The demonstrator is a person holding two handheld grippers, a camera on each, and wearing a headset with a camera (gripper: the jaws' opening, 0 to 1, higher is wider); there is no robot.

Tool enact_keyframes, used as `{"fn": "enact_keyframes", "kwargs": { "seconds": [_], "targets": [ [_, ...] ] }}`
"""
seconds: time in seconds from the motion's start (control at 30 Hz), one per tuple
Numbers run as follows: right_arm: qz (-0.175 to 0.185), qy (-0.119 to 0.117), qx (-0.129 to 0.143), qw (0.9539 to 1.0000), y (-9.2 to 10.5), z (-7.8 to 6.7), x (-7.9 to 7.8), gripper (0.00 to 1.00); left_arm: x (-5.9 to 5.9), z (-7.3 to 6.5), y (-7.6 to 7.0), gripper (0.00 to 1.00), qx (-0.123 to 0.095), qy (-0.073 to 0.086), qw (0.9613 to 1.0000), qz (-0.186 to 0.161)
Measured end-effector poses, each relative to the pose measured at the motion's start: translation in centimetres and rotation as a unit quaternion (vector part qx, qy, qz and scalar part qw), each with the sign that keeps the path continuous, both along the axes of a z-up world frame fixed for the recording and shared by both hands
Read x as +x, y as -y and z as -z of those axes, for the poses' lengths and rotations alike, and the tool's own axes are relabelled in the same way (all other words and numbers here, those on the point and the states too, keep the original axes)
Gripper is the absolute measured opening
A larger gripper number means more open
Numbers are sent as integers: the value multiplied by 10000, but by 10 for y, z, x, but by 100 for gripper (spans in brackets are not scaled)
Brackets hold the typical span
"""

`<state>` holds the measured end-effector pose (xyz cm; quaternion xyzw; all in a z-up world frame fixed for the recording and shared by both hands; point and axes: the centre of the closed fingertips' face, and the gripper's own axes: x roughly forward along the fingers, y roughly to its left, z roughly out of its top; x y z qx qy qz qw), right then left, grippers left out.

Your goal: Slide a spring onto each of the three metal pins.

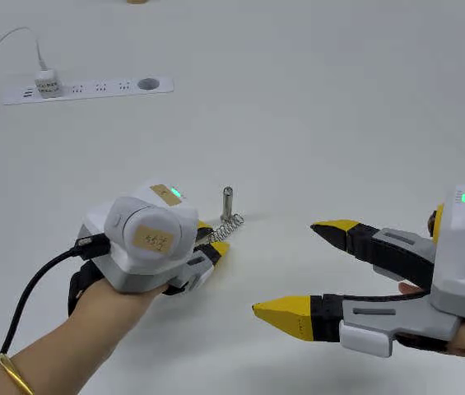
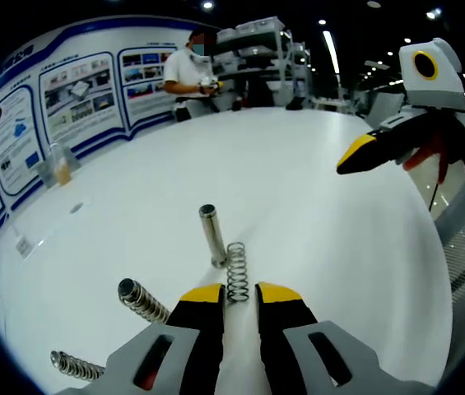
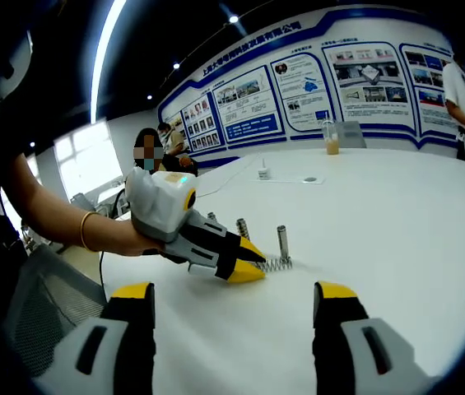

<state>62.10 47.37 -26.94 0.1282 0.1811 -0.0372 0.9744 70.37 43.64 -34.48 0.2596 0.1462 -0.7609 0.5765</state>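
Note:
A bare metal pin [image 1: 227,202] stands upright on the white table. My left gripper [image 1: 214,243] is shut on one end of a small spring [image 1: 230,224], whose free end lies by the pin's foot. In the left gripper view the spring [image 2: 237,273] sits between the yellow tips, just right of the pin [image 2: 211,234]. Two other pins wear springs: one [image 2: 141,298] left of the jaws, one [image 2: 76,364] further back. My right gripper [image 1: 298,267] hovers open to the right, empty. From its own view [image 3: 234,292] it faces the pin [image 3: 282,243] and spring [image 3: 275,263].
A white power strip [image 1: 88,87] with a plugged charger lies at the far left of the table. A black cable [image 1: 30,296] trails from the left gripper. A cup of orange drink [image 3: 332,144] stands far off. People stand in the background.

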Motion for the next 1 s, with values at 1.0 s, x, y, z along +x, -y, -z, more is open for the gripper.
{"fn": "enact_keyframes", "kwargs": {
  "seconds": [1.0],
  "targets": [
    [576, 312, 525, 9965, 16, -16, 4, 71, -12, -25, -18, 10, -277, 115, 9993, 208]
  ]
}}
